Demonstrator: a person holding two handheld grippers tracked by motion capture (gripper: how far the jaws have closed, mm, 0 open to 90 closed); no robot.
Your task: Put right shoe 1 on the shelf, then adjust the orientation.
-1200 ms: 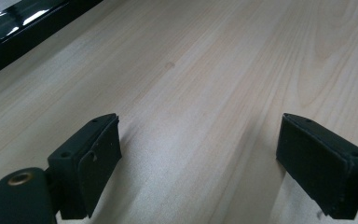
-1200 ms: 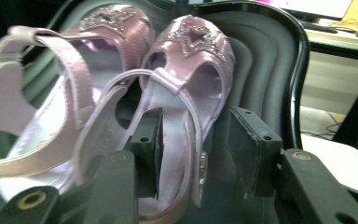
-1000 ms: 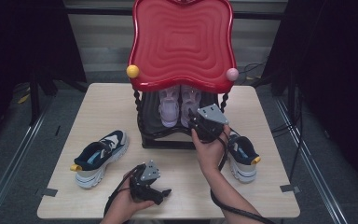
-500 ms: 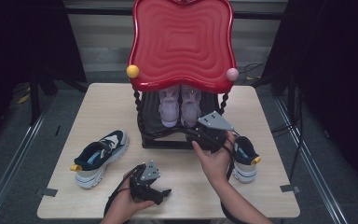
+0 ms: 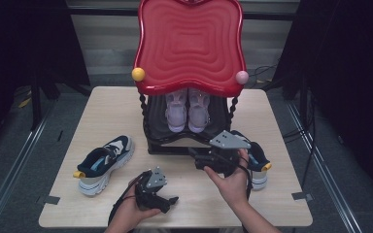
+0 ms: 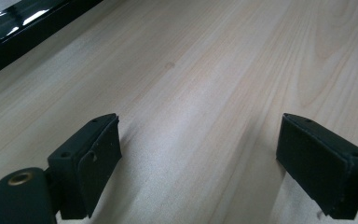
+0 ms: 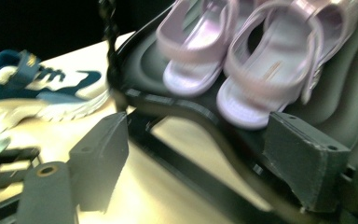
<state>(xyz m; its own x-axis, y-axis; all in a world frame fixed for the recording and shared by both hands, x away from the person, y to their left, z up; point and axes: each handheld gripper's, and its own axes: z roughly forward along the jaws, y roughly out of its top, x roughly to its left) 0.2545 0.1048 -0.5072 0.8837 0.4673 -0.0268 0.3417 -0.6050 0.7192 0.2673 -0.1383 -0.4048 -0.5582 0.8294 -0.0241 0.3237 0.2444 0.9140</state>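
Observation:
Two lilac sandals point(image 5: 187, 110) point(image 7: 242, 70) stand side by side on the black lower shelf point(image 5: 175, 141) of a rack with a red wavy top point(image 5: 189, 43). My right gripper point(image 5: 201, 162) point(image 7: 196, 140) hovers open just in front of that shelf, with nothing between its jaws. A navy and white sneaker point(image 5: 102, 162) point(image 7: 37, 93) lies on the table at the left. Its mate point(image 5: 257, 162) lies at the right, partly behind my right hand. My left gripper point(image 5: 167, 201) point(image 6: 200, 135) rests open near the table's front edge over bare wood.
The light wooden table point(image 5: 107, 116) has bare room behind the left sneaker and along the front. The rack's black base point(image 6: 14, 37) and twisted posts point(image 5: 144, 116) stand mid-table. Dark floor and rails surround the table.
My right gripper has drawn back from the rack's shelf toward the front of the table, still open. The left gripper has stayed put.

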